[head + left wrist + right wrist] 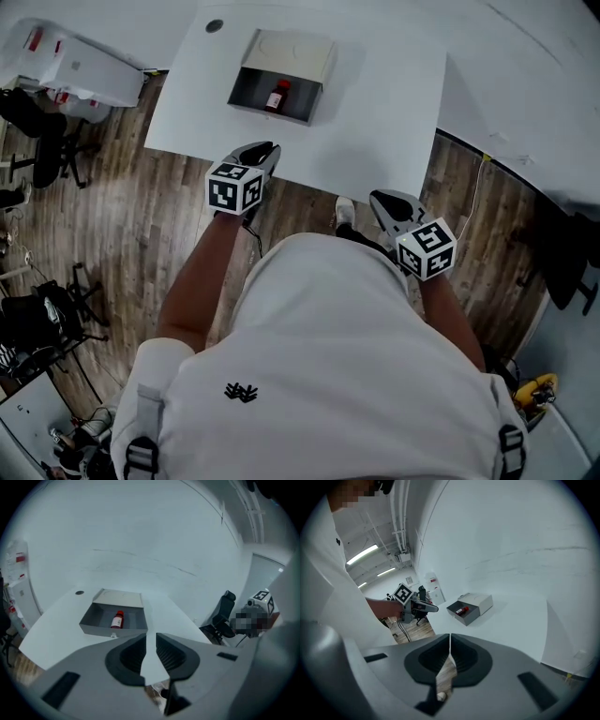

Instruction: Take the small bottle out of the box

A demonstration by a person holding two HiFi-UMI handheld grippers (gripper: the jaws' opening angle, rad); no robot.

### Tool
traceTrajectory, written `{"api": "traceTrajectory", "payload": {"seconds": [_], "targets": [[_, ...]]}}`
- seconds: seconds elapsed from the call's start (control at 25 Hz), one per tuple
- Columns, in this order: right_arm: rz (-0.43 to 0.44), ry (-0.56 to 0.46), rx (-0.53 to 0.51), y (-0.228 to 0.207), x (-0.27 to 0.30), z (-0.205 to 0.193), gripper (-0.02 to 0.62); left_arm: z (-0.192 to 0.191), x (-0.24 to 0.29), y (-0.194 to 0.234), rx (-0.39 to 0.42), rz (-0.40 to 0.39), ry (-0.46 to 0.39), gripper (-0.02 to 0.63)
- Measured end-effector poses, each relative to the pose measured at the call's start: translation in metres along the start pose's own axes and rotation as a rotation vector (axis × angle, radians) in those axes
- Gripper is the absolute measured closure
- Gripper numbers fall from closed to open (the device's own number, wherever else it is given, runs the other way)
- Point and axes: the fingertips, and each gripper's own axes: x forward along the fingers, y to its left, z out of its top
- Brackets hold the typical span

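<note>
A small red bottle [277,97] with a white label lies inside an open grey box [246,92], whose lid is flipped back, at the far side of the white table [375,112]. My left gripper [267,148] hovers over the table's near edge, short of the box, with a narrow gap between its jaws and nothing in them. In the left gripper view the bottle [117,619] and box [112,631] lie straight ahead of the gripper [151,634]. My right gripper [380,199] hangs off the table over the floor, tips together. The right gripper view has the box [479,603] and bottle [462,610] far ahead of its shut tips [450,635].
A small dark round hole [214,26] marks the table's far left corner. A white cabinet [75,66] and black office chairs [42,141] stand to the left on the wooden floor. Another dark chair [572,253] is at the right. White wall panels border the table behind and right.
</note>
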Motion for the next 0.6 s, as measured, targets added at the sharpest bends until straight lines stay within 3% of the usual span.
{"api": "traceTrajectory", "payload": {"seconds": [0.6], "targets": [[0.037,0.033,0.050,-0.077,-0.004,0.006,0.586,0.032,0.086,0.087,0.024,0.172,0.195,0.429]]}}
